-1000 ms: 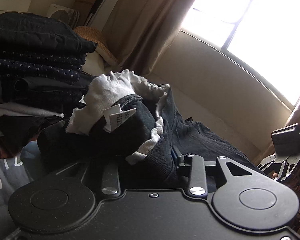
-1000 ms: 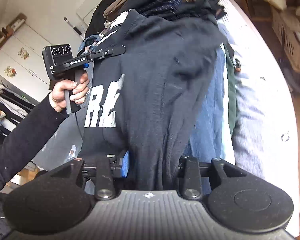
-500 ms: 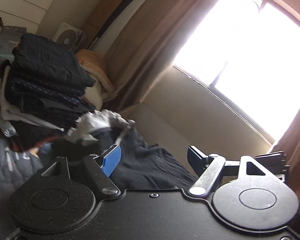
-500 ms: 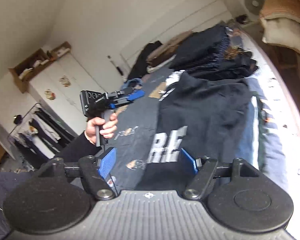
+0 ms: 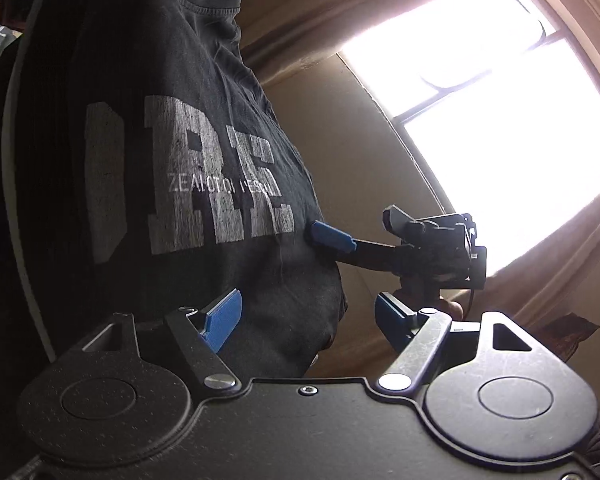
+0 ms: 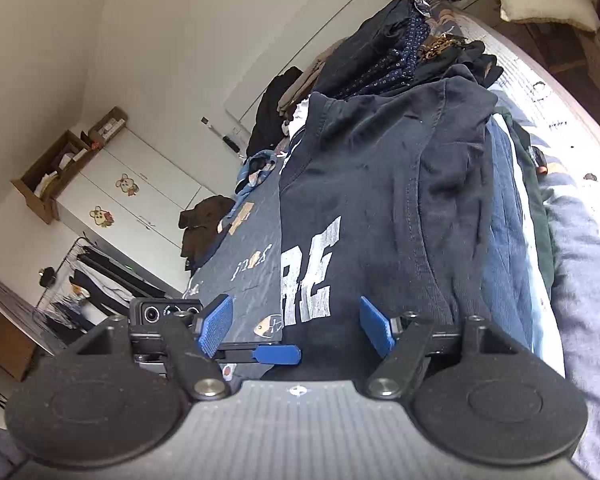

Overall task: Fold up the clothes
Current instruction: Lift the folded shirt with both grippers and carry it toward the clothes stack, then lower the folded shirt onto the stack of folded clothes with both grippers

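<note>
We've got the dark sweatshirt [image 6: 384, 184] lying flat on the bed [image 6: 580, 280], its hem end just ahead of both claws. Our left claw [image 5: 308, 320] gapes wide, gripping nothing; our right claw [image 6: 296, 330], pads apart, is closing, fabric below.

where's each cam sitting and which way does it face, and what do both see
Left wrist: rides the left gripper, jaws open, facing the dark printed sweatshirt and bright window; the right gripper reaches in.
Right wrist: rides the right gripper, its jaws closing with no pad pressing the sweatshirt, looking along the bed to the folded stack; the left gripper shows.
Shared: the sweatshirt and each other's gripper.
</note>
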Tool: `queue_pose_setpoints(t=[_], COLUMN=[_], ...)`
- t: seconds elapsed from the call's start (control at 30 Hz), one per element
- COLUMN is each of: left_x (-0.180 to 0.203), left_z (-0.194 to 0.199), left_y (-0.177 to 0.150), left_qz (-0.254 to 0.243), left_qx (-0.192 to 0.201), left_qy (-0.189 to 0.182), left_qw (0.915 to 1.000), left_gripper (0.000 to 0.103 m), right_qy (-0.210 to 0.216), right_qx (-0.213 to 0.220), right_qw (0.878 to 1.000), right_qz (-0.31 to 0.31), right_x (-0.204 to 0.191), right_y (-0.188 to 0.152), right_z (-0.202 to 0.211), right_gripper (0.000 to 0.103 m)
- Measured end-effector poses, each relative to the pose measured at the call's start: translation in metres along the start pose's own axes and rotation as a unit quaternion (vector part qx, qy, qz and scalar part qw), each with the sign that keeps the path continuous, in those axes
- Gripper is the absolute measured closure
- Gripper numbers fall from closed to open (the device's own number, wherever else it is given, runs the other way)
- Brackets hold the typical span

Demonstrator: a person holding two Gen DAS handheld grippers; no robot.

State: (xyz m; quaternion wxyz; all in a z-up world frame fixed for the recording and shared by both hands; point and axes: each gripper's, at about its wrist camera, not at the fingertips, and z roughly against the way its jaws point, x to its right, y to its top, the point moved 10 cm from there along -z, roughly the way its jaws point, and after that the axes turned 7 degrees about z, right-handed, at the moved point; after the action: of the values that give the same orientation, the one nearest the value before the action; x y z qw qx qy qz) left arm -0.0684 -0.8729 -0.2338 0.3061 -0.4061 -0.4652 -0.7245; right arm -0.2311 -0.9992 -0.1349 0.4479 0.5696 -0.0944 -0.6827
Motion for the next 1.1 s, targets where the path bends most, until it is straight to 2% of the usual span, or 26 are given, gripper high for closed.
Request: queue_pose_setpoints(t=[0.13,0.2,0.23,0.3,0.33,0.43,0.5,0.57,0.63,0.67,0.73,0.8,0.87,0.93,1.0,1.07,1.1], left_x=[0.001,0.011,0.016,0.026,0.036,0.069,0.08,0.074,0.069,0.063,0.051,0.038,0.031,0.031,0.037,0.048,0.053], left_z=[0.027,0.038,0.043,0.05,0.054,0.036,0.019,0.012,0.006,0.002,-0.003,-0.011,-0.016,-0.017,-0.012,0.001,0.008], left_y=[-0.012,-0.009,-0.008,-0.001,0.001,-0.006,-0.011,-0.01,-0.009,-0.007,-0.007,-0.016,-0.03,-0.04,-0.047,-0.05,-0.051], left_qz=[-0.027,-0.056,-0.071,-0.117,-0.14,-0.189,-0.224,-0.221,-0.217,-0.205,-0.203,-0.212,-0.221,-0.224,-0.231,-0.223,-0.222], left_qx=[0.009,0.037,0.051,0.093,0.108,0.124,0.135,0.16,0.184,0.195,0.206,0.184,0.171,0.166,0.178,0.192,0.196], left_qy=[0.051,0.1,0.125,0.192,0.219,0.226,0.261,0.322,0.381,0.393,0.434,0.463,0.47,0.47,0.469,0.451,0.447], left_qw=[0.9983,0.9927,0.9883,0.9699,0.9595,0.9475,0.9292,0.9065,0.8796,0.8748,0.8531,0.8408,0.8372,0.8374,0.8338,0.8425,0.844], left_gripper=[0.03,0.03,0.025,0.016,0.015,0.015,0.015,0.015,0.015,0.015,0.015,0.015,0.015,0.015,0.015,0.015,0.015], right_qy=[-0.015,-0.034,-0.047,-0.085,-0.103,-0.117,-0.113,-0.132,-0.182,-0.207,-0.247,-0.277,-0.288,-0.294,-0.282,-0.27,-0.263], right_qx=[-0.005,-0.005,-0.003,0.009,0.016,0.029,0.036,0.038,0.029,0.026,0.021,0.016,0.006,-0.001,0.004,0.009,0.012], right_qw=[1.0,0.999,0.998,0.994,0.992,0.986,0.986,0.982,0.972,0.965,0.952,0.938,0.931,0.926,0.93,0.934,0.936], right_qz=[0.019,0.04,0.051,0.066,0.075,0.113,0.121,0.13,0.145,0.156,0.182,0.208,0.225,0.239,0.236,0.233,0.232], right_x=[-0.003,-0.009,-0.013,-0.021,-0.025,-0.05,-0.061,-0.06,-0.049,-0.044,-0.034,-0.027,-0.021,-0.016,-0.018,-0.021,-0.022], right_y=[-0.001,-0.002,-0.001,0.0,0.0,-0.007,-0.012,-0.014,-0.016,-0.017,-0.02,-0.023,-0.029,-0.032,-0.032,-0.032,-0.032], right_z=[-0.001,-0.003,-0.003,0.001,0.003,0.01,0.015,0.02,0.023,0.025,0.027,0.028,0.026,0.026,0.033,0.04,0.044], right_gripper=[0.033,0.033,0.033,0.032,0.031,0.03,0.03,0.03,0.03,0.03,0.03,0.03,0.03,0.03,0.03,0.03,0.03])
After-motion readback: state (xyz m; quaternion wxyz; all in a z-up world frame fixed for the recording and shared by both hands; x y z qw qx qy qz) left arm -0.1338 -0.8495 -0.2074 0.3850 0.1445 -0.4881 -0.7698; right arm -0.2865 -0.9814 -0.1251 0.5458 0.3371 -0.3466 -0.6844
